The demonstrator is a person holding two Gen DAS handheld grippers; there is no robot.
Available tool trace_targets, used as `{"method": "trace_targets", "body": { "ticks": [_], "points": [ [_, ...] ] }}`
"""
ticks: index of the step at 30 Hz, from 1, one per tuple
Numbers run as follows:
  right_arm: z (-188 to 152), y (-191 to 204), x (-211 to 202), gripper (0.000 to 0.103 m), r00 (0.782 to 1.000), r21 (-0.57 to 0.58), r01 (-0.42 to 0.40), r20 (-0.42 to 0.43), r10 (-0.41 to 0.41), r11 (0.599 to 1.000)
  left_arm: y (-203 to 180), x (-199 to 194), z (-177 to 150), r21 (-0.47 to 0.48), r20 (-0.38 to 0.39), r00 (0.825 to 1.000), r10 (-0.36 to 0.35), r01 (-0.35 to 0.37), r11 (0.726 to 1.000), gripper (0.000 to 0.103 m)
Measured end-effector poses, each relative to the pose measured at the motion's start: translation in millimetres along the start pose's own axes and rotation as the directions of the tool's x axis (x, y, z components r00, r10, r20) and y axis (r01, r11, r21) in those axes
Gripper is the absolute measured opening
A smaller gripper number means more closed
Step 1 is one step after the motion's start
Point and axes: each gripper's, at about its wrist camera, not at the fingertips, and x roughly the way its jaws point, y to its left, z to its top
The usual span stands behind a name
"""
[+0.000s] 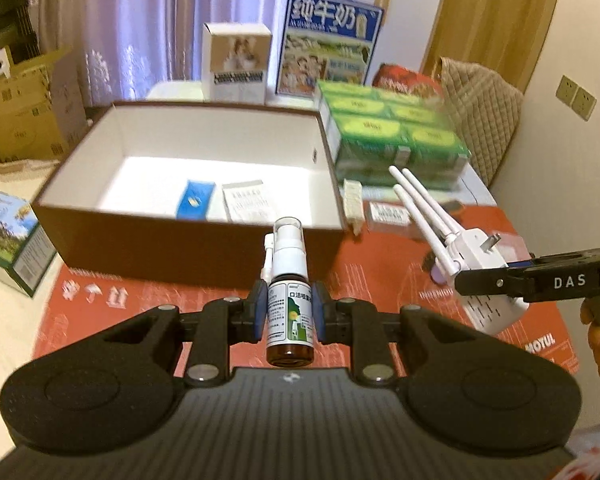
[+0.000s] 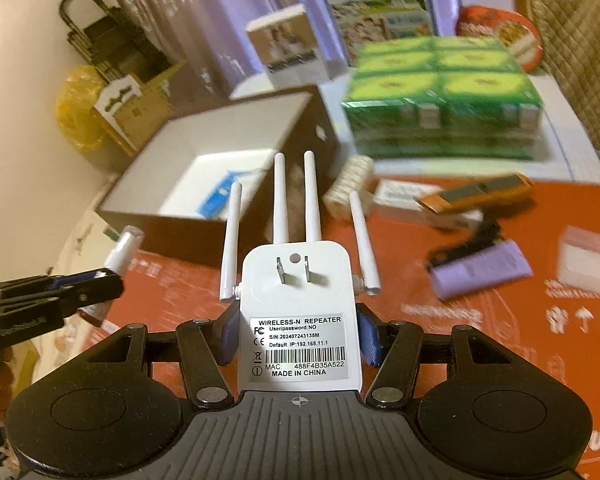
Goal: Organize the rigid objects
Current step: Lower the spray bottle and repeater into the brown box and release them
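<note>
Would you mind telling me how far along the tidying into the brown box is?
Done: a blue packet and a white packet lie in the brown box. In hand: the left tongs grip a spray bottle, the right tongs a white repeater. Left: a purple item and an orange item on the red mat.

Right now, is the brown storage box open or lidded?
Open. The brown storage box has no lid on it; its white interior shows, with a blue packet and a white packet on the bottom.

Room behind my work
Purple curtains [image 1: 148, 20] are hanging past the tabletop; cardboard cartons [image 1: 24, 120] are sitting on the floor.
</note>
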Motion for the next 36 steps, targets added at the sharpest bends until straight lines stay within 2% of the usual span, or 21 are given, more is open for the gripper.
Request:
{"method": "trace_targets", "body": {
  "ticks": [9,19,27,36],
  "points": [
    [39,54,31,0.054,0.998,0.002,-0.061,0.026,0.061,0.998,40,9,40,0.022,0.065,0.998,0.017,-0.019,1.0,0.019],
    [80,91,91,0.054,0.999,0.037,-0.016,0.029,0.015,0.999,97,48,82,0.043,0.066,0.997,0.047,-0.05,0.998,0.019],
    [107,111,136,0.054,0.999,0.068,0.045,0.018,-0.046,0.997,140,89,106,0.056,0.014,0.998,0.062,-0.063,0.996,0.019],
    [118,127,204,0.054,0.992,0.077,0.112,-0.072,-0.106,0.991,177,135,115,0.07,-0.092,0.993,0.074,-0.068,0.995,0.019]
  ]
}}
